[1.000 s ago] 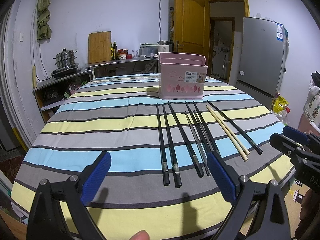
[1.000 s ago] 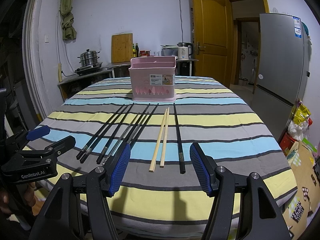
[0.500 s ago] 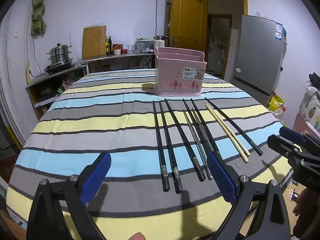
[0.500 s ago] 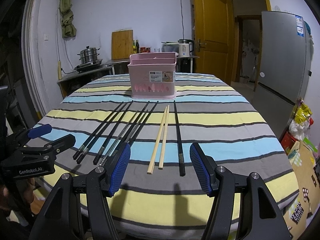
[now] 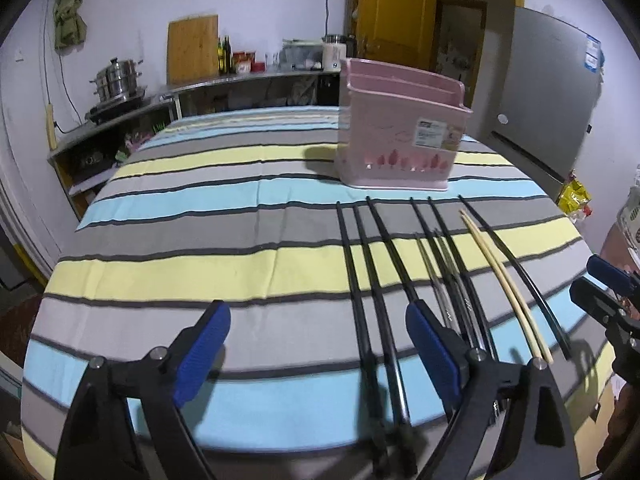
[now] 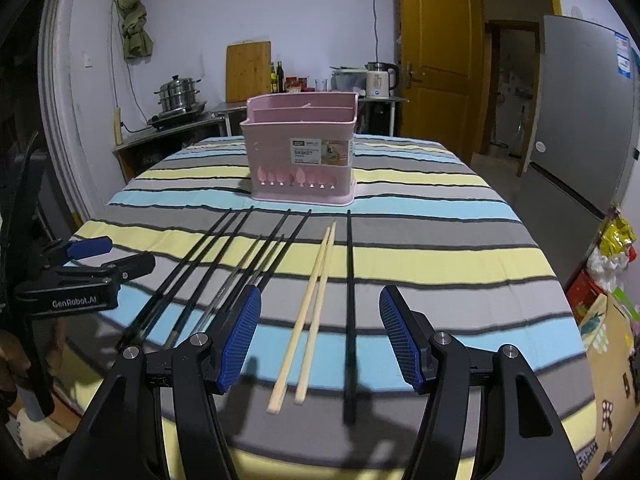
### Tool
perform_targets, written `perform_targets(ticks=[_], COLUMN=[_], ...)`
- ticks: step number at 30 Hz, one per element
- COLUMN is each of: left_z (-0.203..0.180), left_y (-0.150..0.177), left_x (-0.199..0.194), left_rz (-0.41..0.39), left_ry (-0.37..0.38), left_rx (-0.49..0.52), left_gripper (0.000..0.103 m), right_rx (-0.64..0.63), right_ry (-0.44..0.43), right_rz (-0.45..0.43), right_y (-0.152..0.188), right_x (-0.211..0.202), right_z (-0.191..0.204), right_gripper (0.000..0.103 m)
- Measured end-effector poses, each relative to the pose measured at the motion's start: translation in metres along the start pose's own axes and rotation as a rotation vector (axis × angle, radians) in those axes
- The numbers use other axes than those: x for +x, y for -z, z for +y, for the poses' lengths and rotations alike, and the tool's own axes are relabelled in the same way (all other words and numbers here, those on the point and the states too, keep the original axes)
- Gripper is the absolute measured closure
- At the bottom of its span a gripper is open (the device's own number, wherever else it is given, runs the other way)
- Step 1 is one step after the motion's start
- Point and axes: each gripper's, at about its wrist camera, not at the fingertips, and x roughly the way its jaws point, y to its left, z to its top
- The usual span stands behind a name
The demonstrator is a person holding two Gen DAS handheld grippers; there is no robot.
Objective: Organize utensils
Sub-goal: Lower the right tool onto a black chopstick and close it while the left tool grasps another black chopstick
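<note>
striped table: pink basket, contents hidden; chopsticks outside.

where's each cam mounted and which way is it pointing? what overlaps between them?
Left wrist: sits on the left gripper, faces across the striped table toward the pink basket; own open blue-padded fingers show, right gripper at the right edge.
Right wrist: sits on the right gripper, faces the same way, over the wooden chopsticks; own open fingers show, left gripper at the left edge.
Shared: basket, chopsticks, table, counter, door, fridge.
</note>
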Motion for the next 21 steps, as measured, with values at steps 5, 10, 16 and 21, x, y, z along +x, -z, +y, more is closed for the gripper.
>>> perform_targets(ticks=[5,10,16,21], left_z=[0.004,0.009,0.008,0.002], left_y=[-0.018,-0.033,-0.044,-0.050], left_x=[0.027,0.050,0.070,0.079], left_rz=[0.060,0.113,0.168,0.185], left_ry=[0.011,0.039,0.064,0.065], left_rx=[0.004,-0.011,0.013,0.044], left_gripper=[0.022,0.033,0.048,0.056], right_rx=[0.005,0.016,0.029,0.032], right_ry=[0.005,-0.002,-0.018,-0.031], right_rz=[0.059,0.125,0.191,0.233], right_y=[-0.017,-0.027,-0.032,-0.035], right_x=[0.033,0.068,0.098,0.115], right_z=[-0.013,-0.023,-0.030,-0.034], right_gripper=[0.041,0.060,0.073,0.078])
